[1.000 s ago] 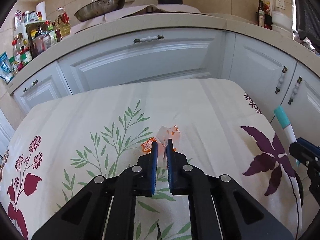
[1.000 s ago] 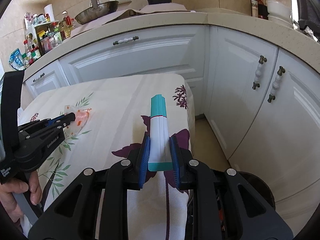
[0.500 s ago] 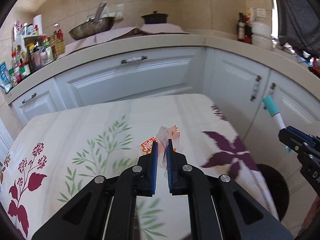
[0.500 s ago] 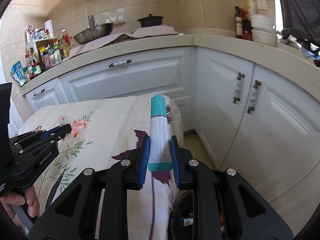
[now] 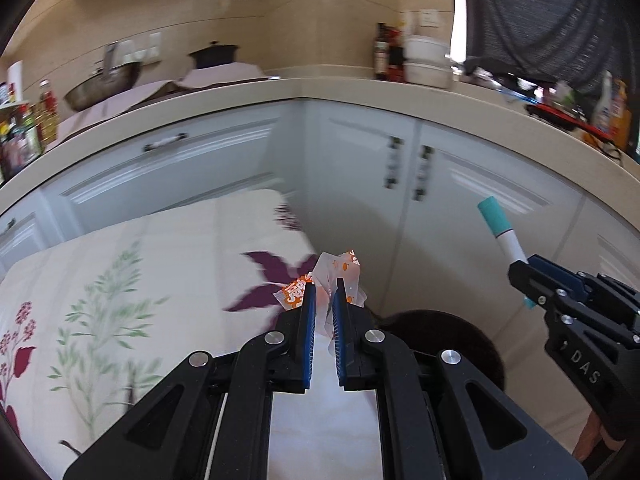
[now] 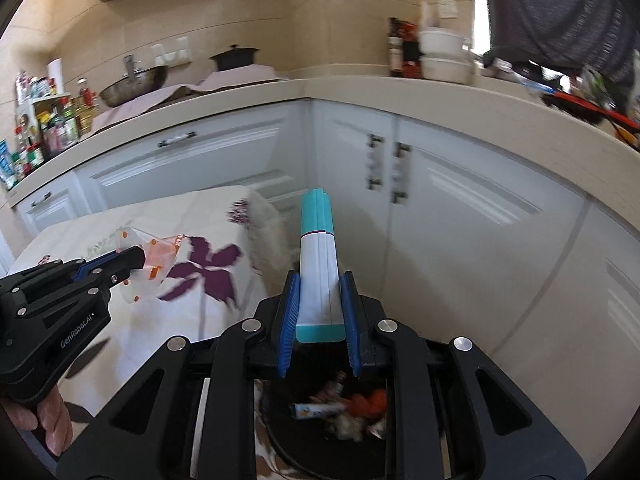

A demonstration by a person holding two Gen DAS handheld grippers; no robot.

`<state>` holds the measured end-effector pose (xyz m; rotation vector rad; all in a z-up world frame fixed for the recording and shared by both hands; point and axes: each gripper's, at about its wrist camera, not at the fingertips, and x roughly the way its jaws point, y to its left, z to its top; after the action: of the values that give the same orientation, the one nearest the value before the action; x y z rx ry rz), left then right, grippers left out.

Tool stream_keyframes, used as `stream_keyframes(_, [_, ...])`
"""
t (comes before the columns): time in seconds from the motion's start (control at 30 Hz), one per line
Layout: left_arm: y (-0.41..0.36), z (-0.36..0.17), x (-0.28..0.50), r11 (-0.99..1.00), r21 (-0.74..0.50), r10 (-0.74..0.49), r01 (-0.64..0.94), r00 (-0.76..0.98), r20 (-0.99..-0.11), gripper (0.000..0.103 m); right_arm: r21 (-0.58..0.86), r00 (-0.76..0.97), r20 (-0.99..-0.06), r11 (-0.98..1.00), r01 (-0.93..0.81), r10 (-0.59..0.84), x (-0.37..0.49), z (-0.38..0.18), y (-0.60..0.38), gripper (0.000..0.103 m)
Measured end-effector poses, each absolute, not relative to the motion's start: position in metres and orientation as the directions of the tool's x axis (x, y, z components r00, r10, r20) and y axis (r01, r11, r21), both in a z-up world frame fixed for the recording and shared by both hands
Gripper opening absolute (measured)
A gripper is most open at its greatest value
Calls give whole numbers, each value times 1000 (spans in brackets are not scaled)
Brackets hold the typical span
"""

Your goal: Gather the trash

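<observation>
Both pairs of jaws are clamped: the left gripper [image 5: 323,294] pinches a clear orange-printed wrapper [image 5: 338,276] off the tabletop's [image 5: 120,264] right edge, and the right gripper [image 6: 320,300] grips a white-and-teal tube [image 6: 318,264] above a dark trash bin [image 6: 280,440] on the floor holding other scraps.

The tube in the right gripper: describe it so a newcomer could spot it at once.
Look past the floral tablecloth corner, above the dark trash bin. The right gripper clamps a white tube with teal ends, unlike the left gripper's clear orange-printed wrapper.
</observation>
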<state>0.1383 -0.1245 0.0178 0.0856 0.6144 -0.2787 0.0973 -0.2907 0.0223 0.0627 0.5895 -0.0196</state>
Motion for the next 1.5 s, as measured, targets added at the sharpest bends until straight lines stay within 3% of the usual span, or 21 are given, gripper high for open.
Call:
stream_keyframes(0.6, [-196, -10, 129, 914, 32, -301, 405, 728, -616, 11, 68, 812, -579, 989, 135, -71, 73, -2, -337, 21])
stream_keyframes(0.7, [-197, -12, 129, 916, 41, -291, 399, 731, -617, 23, 67, 815, -574, 987, 146, -82, 73, -3, -339, 26])
stream_keyframes(0.77, [-196, -11, 129, 919, 35, -289, 392, 734, -615, 42, 69, 816, -571, 986, 152, -86, 73, -2, -340, 43])
stream_keyframes(0.83, [-192, -8, 128, 924, 28, -288, 381, 743, -604, 52, 67, 819, -566, 985, 157, -92, 72, -1, -340, 45])
stream_keyframes(1.17, [-183, 5, 117, 923, 32, -297, 383, 764, -572, 66, 53, 829, -549, 985, 162, -107, 64, 10, -334, 55])
stream_keyframes(1.27, [-178, 9, 112, 922, 35, -302, 386, 771, -561, 69, 49, 831, -543, 984, 171, -117, 59, 14, -333, 62])
stream_keyframes(1.5, [-159, 18, 96, 923, 41, -304, 382, 790, -533, 74, 41, 839, -528, 983, 179, -131, 43, 22, -322, 68])
